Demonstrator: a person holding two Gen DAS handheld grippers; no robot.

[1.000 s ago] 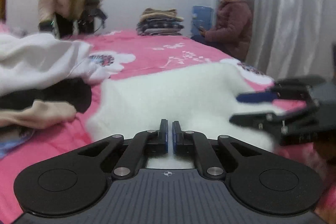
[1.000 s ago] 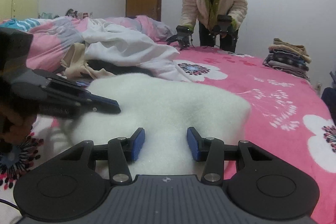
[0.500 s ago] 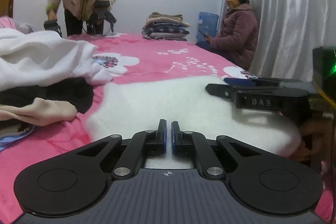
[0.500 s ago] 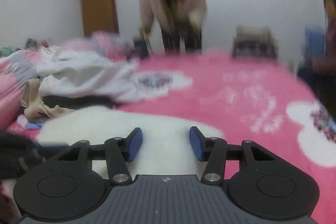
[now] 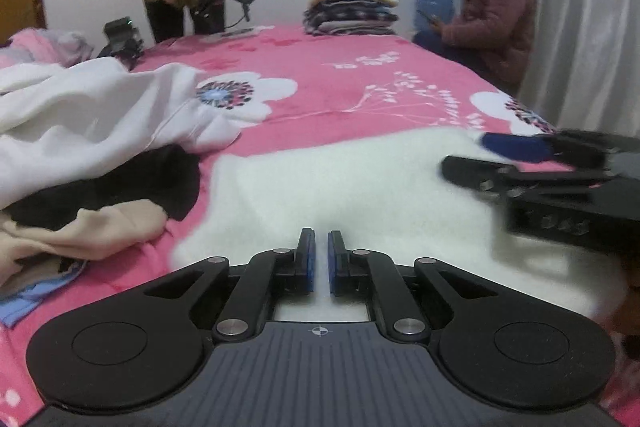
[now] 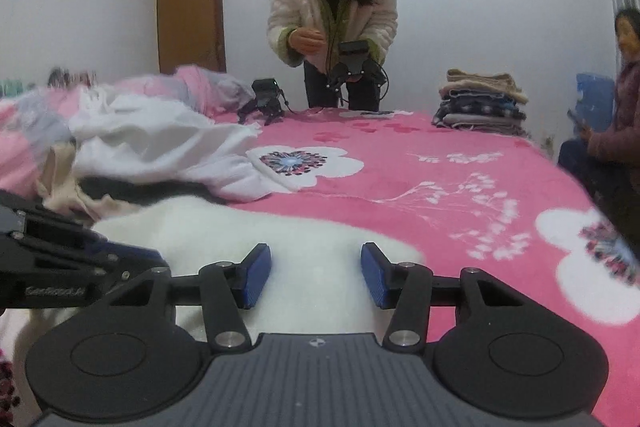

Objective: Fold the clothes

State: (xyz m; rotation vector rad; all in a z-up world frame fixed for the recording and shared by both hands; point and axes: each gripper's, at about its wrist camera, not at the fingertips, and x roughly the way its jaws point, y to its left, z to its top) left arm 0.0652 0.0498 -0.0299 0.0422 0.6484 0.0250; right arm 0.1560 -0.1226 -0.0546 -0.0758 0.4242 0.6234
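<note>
The left gripper [image 5: 321, 259] has its 2 blue pads drawn together with only a thin slit between them, and white fleece shows through that slit; whether it pinches the fabric cannot be told. The right gripper [image 6: 316, 277] stands with its jaws well apart, its ribbed blue pads on either side of the fleece without pressing on it. Both point forward and downward over the white fleece garment [image 5: 360, 195], a thick, fuzzy piece lying flat and spread wide on the near part of the bed [image 5: 340, 83], which is covered by a soft pink blanket printed with white flowers. In the left wrist view the right gripper reaches in from the right edge, blurred, low over the far right part of the fleece; in the right wrist view the left gripper lies at the lower left, just over the fleece's near left edge. Beside the fleece on the left is a loose heap of clothes [image 5: 88, 131]: a smooth white garment on top, a black piece and a beige piece under it. A neat stack of folded clothes [image 5: 350, 9] sits at the far end of the bed. A standing person in a cream jacket [image 6: 332, 11] handles another gripper there, and a seated person in a purple coat [image 5: 492, 15] is by the grey curtain [image 5: 580, 7].
</note>
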